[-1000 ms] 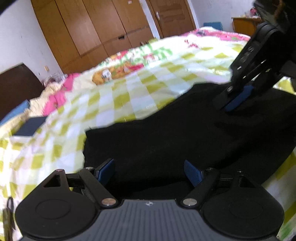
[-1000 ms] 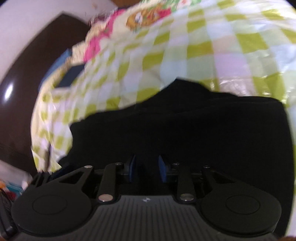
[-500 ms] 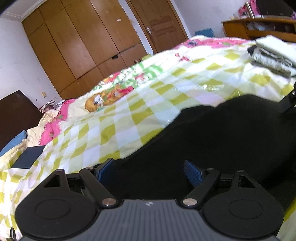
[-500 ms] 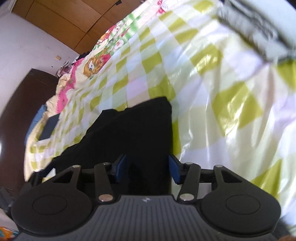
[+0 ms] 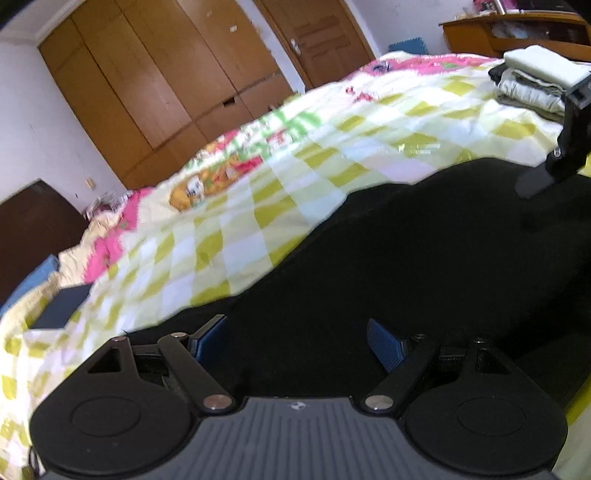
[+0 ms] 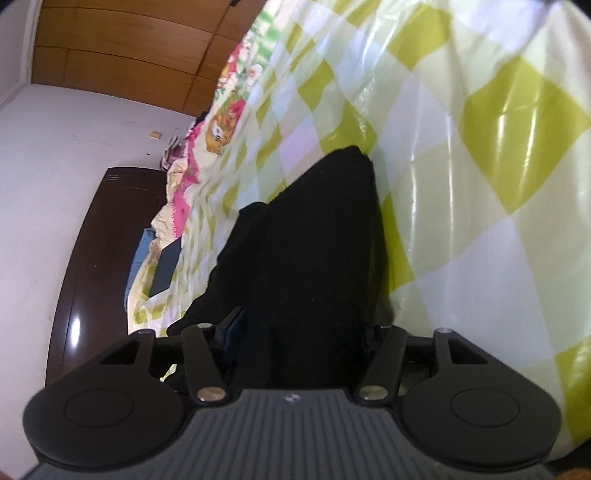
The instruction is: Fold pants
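Observation:
The black pants (image 5: 388, 251) lie flat on the green-and-white checked bedspread (image 5: 280, 184). My left gripper (image 5: 297, 339) is open and empty, its blue pads just above the near part of the pants. My right gripper (image 6: 303, 332) is open, tilted on its side, with the black cloth (image 6: 306, 240) lying between its spread fingers; whether it touches the pads is unclear. The right gripper's body also shows at the right edge of the left wrist view (image 5: 569, 140), over the far end of the pants.
A pile of folded light clothes (image 5: 535, 85) sits on the bed at the far right. A dark flat object (image 5: 61, 306) lies near the pillows at the left. A dark wooden headboard (image 6: 92, 236), brown wardrobes (image 5: 166, 85) and a desk (image 5: 517, 33) surround the bed.
My right gripper has opened wide and swung from facing the pants to lying on its side along their edge. The left gripper stayed open and tilted up slightly.

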The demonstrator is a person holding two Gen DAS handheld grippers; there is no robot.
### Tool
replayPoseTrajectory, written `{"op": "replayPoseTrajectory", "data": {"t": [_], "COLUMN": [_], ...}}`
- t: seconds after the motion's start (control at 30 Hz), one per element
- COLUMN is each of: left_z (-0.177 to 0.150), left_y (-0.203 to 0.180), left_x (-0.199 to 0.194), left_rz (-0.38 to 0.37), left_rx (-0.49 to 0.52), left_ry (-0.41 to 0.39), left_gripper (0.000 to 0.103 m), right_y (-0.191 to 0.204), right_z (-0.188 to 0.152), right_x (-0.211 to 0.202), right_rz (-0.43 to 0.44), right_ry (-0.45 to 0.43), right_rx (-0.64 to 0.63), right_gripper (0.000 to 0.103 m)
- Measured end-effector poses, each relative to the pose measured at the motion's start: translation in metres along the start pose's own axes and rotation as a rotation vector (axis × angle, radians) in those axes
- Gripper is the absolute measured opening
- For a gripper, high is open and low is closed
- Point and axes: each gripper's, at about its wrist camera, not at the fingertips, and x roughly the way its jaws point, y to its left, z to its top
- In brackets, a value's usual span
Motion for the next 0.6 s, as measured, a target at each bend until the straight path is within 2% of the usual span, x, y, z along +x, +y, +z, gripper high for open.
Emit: {"op": "replayPoseTrajectory", "data": {"t": [0.03, 0.07, 0.13, 0.33, 0.43, 0.5, 0.6], "left_z": [-0.003, -0.005, -0.009, -0.017, -0.022, -0.026, -0.035], "left_y": [-0.001, -0.001, 0.000, 0.008, 0.014, 0.024, 0.048], "left_x": [0.000, -0.001, -0.005, -0.011, -0.015, -0.022, -0.034], "left_rz": [0.003, 0.005, 0.014, 0.030, 0.027, 0.033, 0.092], "left_rx": [-0.001, 0.002, 0.006, -0.013, -0.011, -0.039, -0.118], "left_ry": [-0.002, -0.006, -0.019, -0.021, -0.010, -0.016, -0.047], "left_gripper": [0.094, 0.094, 0.094, 0.094, 0.094, 0.094, 0.094], "right_y": [0.006, 0.010, 0.020, 0.089, 0.128, 0.152, 0.187], "right_z": [0.001, 0.001, 0.003, 0.000, -0.002, -0.005, -0.013], "right_x": [-0.003, -0.007, -0.016, -0.014, -0.002, 0.008, 0.030], "right_rz": [-0.001, 0.004, 0.038, 0.055, 0.064, 0.056, 0.046], "right_ry": [-0.010, -0.020, -0.029, -0.044, -0.023, -0.010, 0.021], "right_rx": [-0.008, -0.008, 0.003, -0.133, -0.219, -0.274, -0.342], "right_gripper": [0.048, 0.032, 0.021, 0.021, 0.021, 0.021, 0.021]}}
